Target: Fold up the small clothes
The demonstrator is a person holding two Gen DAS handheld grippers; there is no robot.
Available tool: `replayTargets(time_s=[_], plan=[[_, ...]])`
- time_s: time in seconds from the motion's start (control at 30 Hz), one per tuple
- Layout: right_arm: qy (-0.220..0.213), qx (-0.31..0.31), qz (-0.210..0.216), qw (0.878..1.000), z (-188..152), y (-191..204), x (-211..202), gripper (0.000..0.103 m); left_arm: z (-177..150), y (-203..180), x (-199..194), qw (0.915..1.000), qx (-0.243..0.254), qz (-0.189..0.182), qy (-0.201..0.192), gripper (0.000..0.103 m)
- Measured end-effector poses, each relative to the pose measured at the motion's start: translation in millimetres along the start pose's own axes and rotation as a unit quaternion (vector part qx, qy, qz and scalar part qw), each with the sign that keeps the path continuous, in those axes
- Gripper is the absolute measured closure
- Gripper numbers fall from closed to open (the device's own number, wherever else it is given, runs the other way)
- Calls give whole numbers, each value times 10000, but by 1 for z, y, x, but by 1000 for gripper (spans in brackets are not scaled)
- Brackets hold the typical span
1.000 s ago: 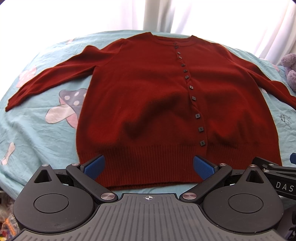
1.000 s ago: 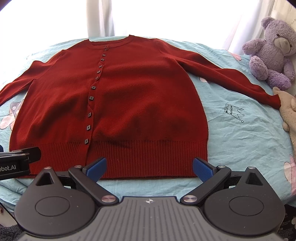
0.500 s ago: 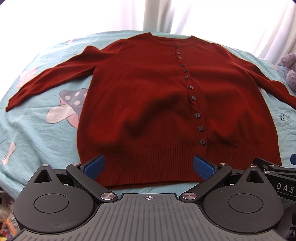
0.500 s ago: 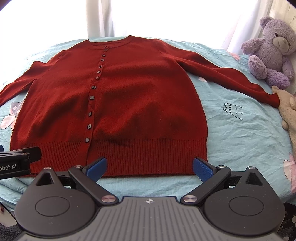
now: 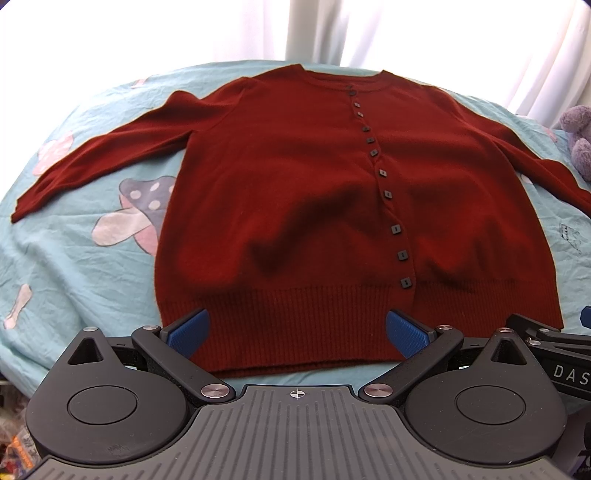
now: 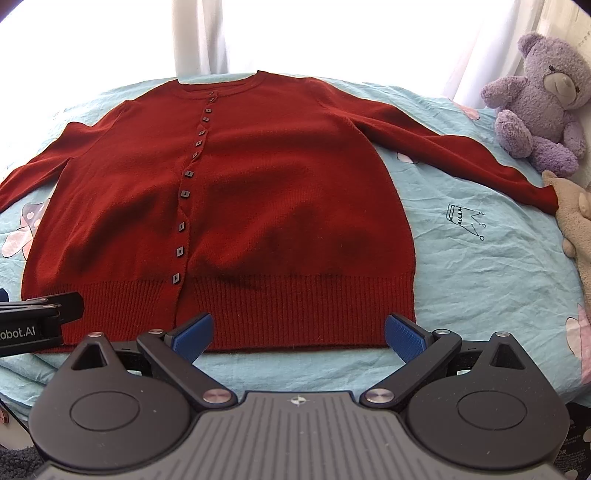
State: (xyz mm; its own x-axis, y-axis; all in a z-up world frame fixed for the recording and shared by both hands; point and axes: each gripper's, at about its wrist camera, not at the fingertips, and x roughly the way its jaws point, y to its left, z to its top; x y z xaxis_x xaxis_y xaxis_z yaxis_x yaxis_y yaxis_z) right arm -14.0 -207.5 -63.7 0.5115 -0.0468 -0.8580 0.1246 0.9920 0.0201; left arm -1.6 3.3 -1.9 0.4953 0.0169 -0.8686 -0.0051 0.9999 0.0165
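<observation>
A dark red buttoned cardigan (image 5: 295, 206) (image 6: 258, 199) lies flat and face up on a light blue sheet, both sleeves spread out to the sides. My left gripper (image 5: 297, 330) hovers open over the ribbed hem, left of the button row, with nothing between its blue pads. My right gripper (image 6: 298, 332) stands open at the hem's right half, its blue pads also holding nothing. Each gripper's body shows at the edge of the other's view. A row of small dark buttons (image 5: 384, 194) runs from collar to hem.
The light blue sheet (image 6: 480, 266) has mushroom and crown prints. A purple teddy bear (image 6: 539, 99) and a beige plush toy (image 6: 576, 214) sit at the right, near the right sleeve's cuff. White curtains (image 5: 406, 33) hang behind the bed.
Both grippers have drawn back slightly toward the near edge, so a bit more sheet shows below the hem. The cardigan has not moved.
</observation>
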Motion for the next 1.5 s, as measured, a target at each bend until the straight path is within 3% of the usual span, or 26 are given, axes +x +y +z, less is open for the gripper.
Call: replayTargets(time_s=[1.5], plan=[[55,134,274,9995,-1,-4,7,4,0,1,8,9999,11,54,130,0]])
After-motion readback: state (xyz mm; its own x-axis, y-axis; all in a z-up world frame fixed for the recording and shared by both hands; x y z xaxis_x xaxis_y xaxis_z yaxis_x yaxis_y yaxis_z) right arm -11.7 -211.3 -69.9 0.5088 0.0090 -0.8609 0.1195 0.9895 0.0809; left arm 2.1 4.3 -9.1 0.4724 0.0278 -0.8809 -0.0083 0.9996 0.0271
